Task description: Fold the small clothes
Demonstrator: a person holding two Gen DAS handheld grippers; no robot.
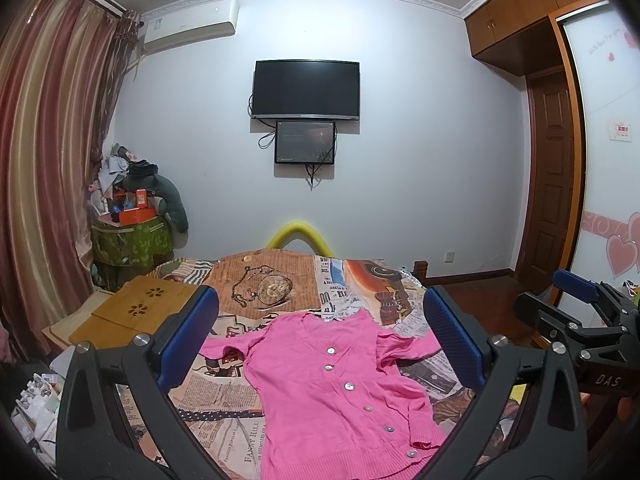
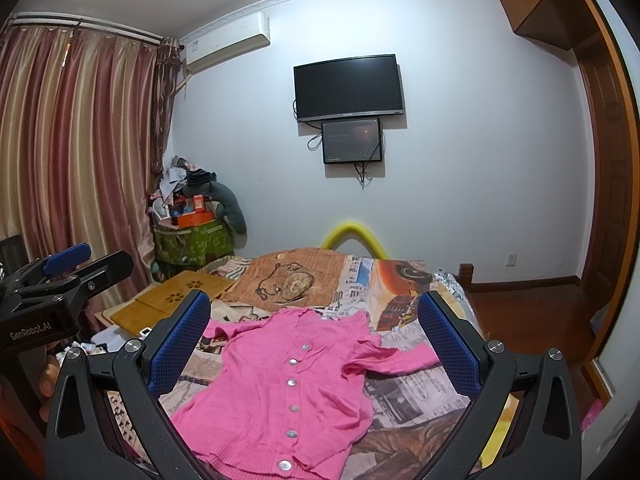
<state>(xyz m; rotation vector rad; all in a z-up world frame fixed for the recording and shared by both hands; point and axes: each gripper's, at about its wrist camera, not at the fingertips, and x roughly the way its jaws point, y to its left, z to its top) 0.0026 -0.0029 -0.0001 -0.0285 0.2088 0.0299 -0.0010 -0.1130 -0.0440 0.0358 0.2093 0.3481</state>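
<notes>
A bedroom, seen from two gripper cameras held above a bed. At far left hang striped red and gold curtains [image 2: 76, 152], with a white air conditioner [image 2: 226, 42] high on the wall beside them. Below, a green storage bin [image 2: 192, 240] is piled with clothes and boxes. A bamboo lap tray [image 1: 132, 312] lies at the bed's left edge.

The left gripper [image 1: 320, 336] hovers over the bed with its blue-padded fingers spread wide and nothing between them. Framed between them is a pink cardigan [image 1: 336, 392], laid flat and face up on a bedspread [image 1: 276, 280] printed with newspaper and pocket-watch pictures. The cardigan is buttoned (a row of pale buttons runs down its front), its neckline points toward the far wall, and its short sleeves stretch out to either side; the right sleeve is rumpled.

On the wall beyond hangs a dark television [image 1: 306, 89] with a smaller screen [image 1: 305, 142] just beneath it.

The right gripper [image 2: 314, 334] hovers beside the left one, also wide open and holding nothing. At far right stand a wooden door [image 1: 550, 168] and overhead cupboards [image 1: 516, 12].
</notes>
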